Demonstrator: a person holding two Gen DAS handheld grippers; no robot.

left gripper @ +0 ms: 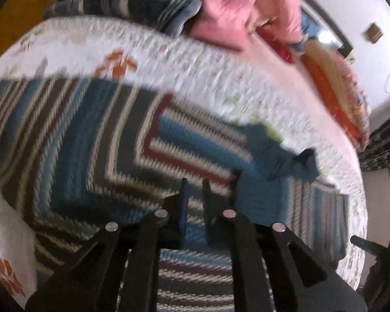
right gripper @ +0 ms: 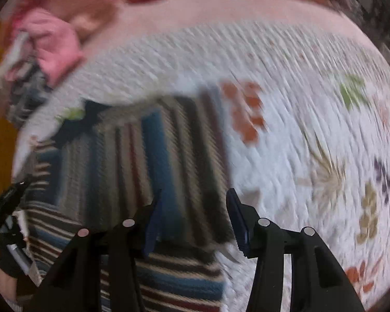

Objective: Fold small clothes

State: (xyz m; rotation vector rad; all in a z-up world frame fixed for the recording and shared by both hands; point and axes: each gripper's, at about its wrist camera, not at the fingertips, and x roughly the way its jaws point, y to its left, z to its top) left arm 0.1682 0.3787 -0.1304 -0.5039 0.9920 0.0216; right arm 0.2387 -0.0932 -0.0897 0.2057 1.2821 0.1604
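A striped knit sweater (left gripper: 85,140) in blue, dark, cream and red lies flat on a white floral quilt (left gripper: 184,59). One part with crosswise stripes (left gripper: 195,143) lies folded over its body, ending in a plain blue piece (left gripper: 270,150). My left gripper (left gripper: 195,184) hovers low over the sweater's near side, its fingers only a narrow gap apart with nothing seen between them. In the right wrist view the sweater (right gripper: 148,150) fills the lower left. My right gripper (right gripper: 194,197) stands wide open above the sweater's right edge. Both views are motion-blurred.
A heap of clothes, pink (left gripper: 231,2) and dark plaid (left gripper: 122,0), sits at the far side of the bed. An orange cushion (left gripper: 332,88) lies at the right. Bare quilt (right gripper: 312,135) stretches to the right of the sweater. The other gripper (left gripper: 371,249) shows at the lower right.
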